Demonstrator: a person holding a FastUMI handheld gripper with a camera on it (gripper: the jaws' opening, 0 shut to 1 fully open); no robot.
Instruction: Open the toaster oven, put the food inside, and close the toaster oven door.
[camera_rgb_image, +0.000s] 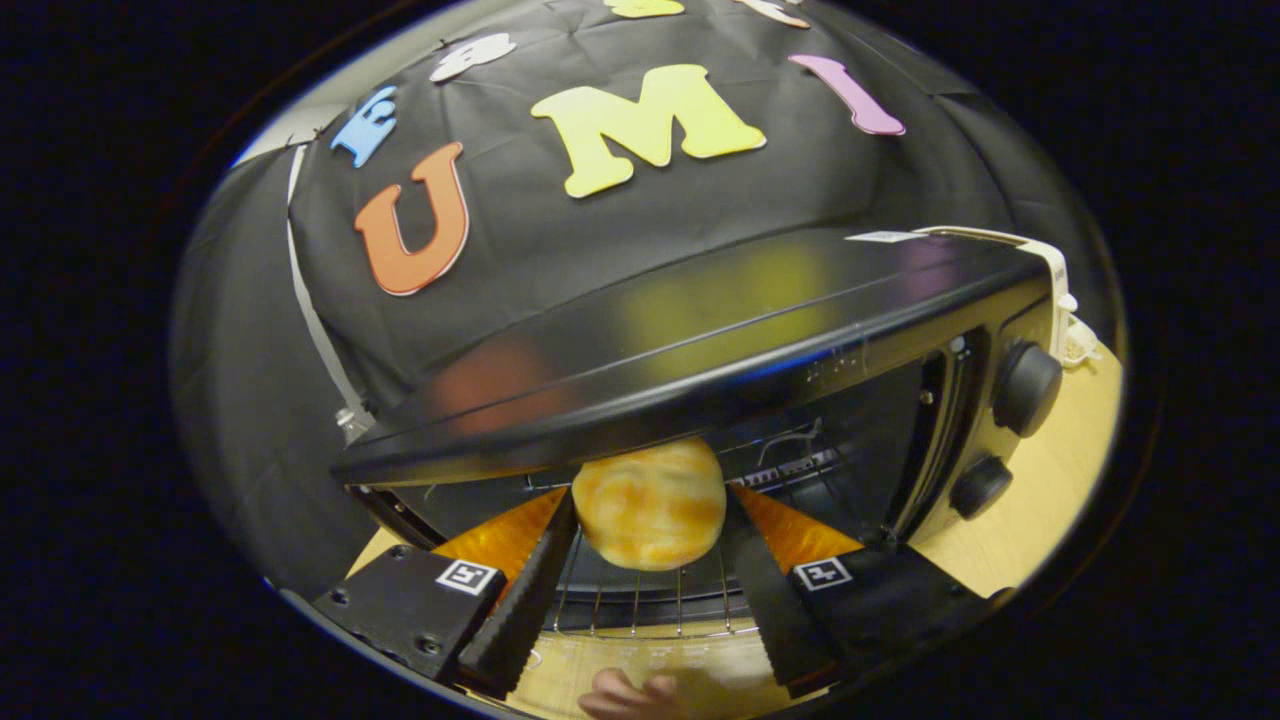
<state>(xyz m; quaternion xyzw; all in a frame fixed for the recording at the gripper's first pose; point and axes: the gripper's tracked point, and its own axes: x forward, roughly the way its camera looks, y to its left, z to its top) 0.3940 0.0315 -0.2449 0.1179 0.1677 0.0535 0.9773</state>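
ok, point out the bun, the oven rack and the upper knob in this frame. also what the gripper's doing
bun (648, 505): gripper view, centre of its crust.
oven rack (640, 605): gripper view, front wires below the bun.
upper knob (1027, 388): gripper view, its face.
gripper (648, 515): gripper view, midway between the fingertips, shut on the bun.

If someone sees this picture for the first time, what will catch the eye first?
First the golden bun, held between the jaws of the gripper at the mouth of the toaster oven. Under it lies the wire rack, and two black knobs sit on the oven's front beside the opening.
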